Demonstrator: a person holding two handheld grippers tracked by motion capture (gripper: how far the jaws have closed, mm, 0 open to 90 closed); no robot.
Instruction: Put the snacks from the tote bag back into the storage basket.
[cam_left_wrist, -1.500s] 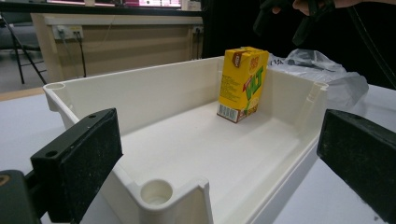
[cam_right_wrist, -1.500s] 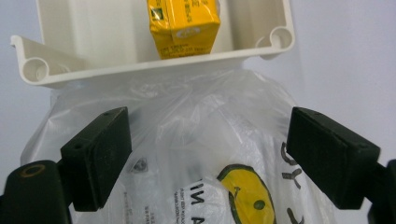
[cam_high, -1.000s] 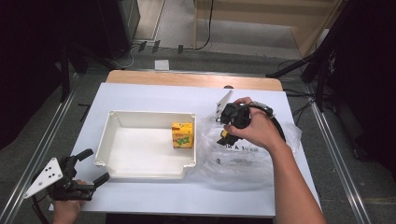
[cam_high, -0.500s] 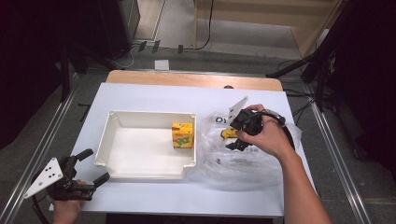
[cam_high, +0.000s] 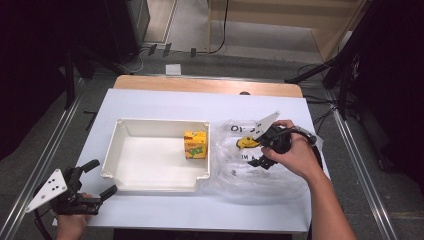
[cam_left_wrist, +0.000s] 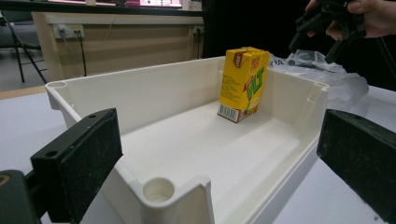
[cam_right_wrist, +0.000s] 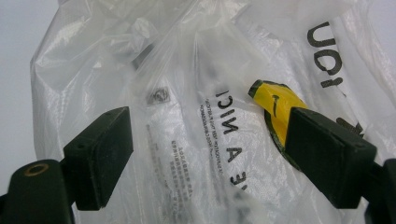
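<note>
A shallow white plastic tray (cam_high: 125, 172) sits at the centre of the white table (cam_high: 165, 102). A small yellow drink carton (cam_high: 195, 145) stands upright inside it, against the three o'clock wall. At three o'clock of the tray lies a crumpled clear plastic bag (cam_high: 240, 172) with black lettering and a yellow mark. The right gripper (cam_high: 255, 152) hangs over the bag, jaws spread wide. The left gripper (cam_high: 102, 177), at seven o'clock near the table's edge, has its jaws apart, holding nothing.

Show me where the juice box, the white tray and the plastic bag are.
juice box (cam_left_wrist: 243, 84), left gripper view, its yellow front face.
white tray (cam_high: 157, 122), high view, its far rim.
plastic bag (cam_right_wrist: 187, 140), right gripper view, its printed middle.
</note>
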